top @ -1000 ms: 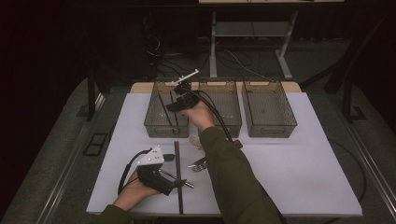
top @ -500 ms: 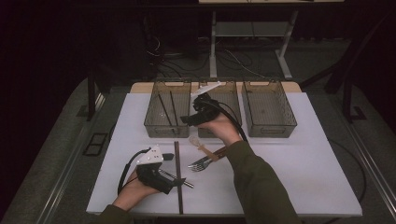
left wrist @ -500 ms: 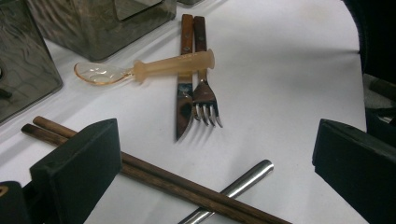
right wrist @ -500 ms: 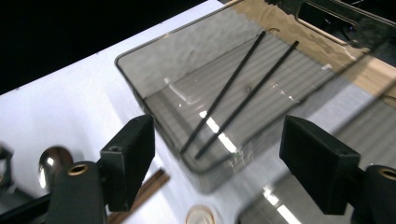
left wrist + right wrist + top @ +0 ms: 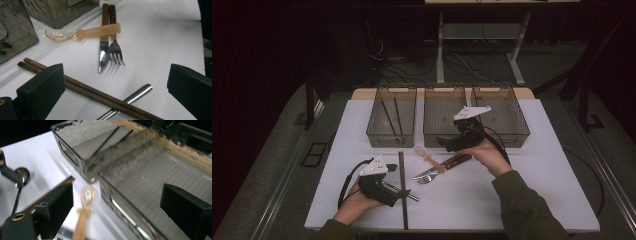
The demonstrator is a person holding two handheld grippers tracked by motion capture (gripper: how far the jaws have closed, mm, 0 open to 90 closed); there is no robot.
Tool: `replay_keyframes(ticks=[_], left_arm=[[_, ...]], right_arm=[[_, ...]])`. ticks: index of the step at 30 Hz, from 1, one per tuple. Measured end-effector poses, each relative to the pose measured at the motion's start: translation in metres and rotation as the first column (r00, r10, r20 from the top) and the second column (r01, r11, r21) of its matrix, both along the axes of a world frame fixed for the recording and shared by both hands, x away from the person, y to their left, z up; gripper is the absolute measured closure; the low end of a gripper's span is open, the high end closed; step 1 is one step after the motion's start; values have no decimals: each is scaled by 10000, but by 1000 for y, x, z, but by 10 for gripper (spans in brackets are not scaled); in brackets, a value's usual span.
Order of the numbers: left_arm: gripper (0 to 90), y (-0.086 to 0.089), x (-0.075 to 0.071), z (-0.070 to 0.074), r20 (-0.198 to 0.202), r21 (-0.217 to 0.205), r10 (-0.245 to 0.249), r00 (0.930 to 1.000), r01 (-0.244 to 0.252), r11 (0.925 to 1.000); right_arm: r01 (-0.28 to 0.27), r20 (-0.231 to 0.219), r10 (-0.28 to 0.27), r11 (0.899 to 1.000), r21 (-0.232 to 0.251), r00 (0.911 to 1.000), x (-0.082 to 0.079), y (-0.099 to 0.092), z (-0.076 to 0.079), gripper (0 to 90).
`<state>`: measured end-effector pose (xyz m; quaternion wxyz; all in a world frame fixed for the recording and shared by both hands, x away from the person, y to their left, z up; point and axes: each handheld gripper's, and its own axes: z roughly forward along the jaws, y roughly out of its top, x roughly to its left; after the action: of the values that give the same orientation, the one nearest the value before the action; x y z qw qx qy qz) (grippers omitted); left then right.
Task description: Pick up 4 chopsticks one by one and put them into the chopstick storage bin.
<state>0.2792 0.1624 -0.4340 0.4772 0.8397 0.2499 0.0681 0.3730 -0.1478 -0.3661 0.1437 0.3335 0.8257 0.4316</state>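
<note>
Now my right gripper (image 5: 451, 145) hangs by the front wall of the middle bin (image 5: 443, 117); its jaws have just been opening and stand wide with nothing between them. Below lies the amber spoon (image 5: 428, 156) across the knife (image 5: 447, 165) and fork (image 5: 438, 172). My left gripper (image 5: 404, 192) gapes over 2 brown chopsticks (image 5: 402, 187).

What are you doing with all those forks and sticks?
A person is sorting cutlery into three clear bins with a gripper in each hand. Two dark chopsticks already lie in the left bin. The right gripper, its jaws just opened and holding nothing, hangs near the middle bin, above an amber spoon, knife and fork. The left gripper, jaws open, sits over brown chopsticks crossing a steel handle.
</note>
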Motion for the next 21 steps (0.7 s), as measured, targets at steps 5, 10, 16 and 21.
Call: replay_keyframes(ticks=[5, 10, 16, 21], left_arm=[[6, 1, 3, -1, -124, 58, 241, 9996, -240, 9997], [9, 1, 5, -2, -101, 156, 408, 9991, -406, 9991], [11, 2, 5, -2, -69, 86, 644, 9979, -643, 9979], [19, 3, 4, -1, -39, -2, 699, 9975, -699, 9976]], right_arm=[[21, -235, -16, 9998, 197, 9997, -11, -35, -11, 110], [173, -383, -151, 9981, 589, 9992, -26, -65, -20, 111], [456, -192, -443, 9964, 715, 9988, -49, -93, -31, 111], [774, 14, -776, 9950, 632, 9970, -65, -108, -42, 111]])
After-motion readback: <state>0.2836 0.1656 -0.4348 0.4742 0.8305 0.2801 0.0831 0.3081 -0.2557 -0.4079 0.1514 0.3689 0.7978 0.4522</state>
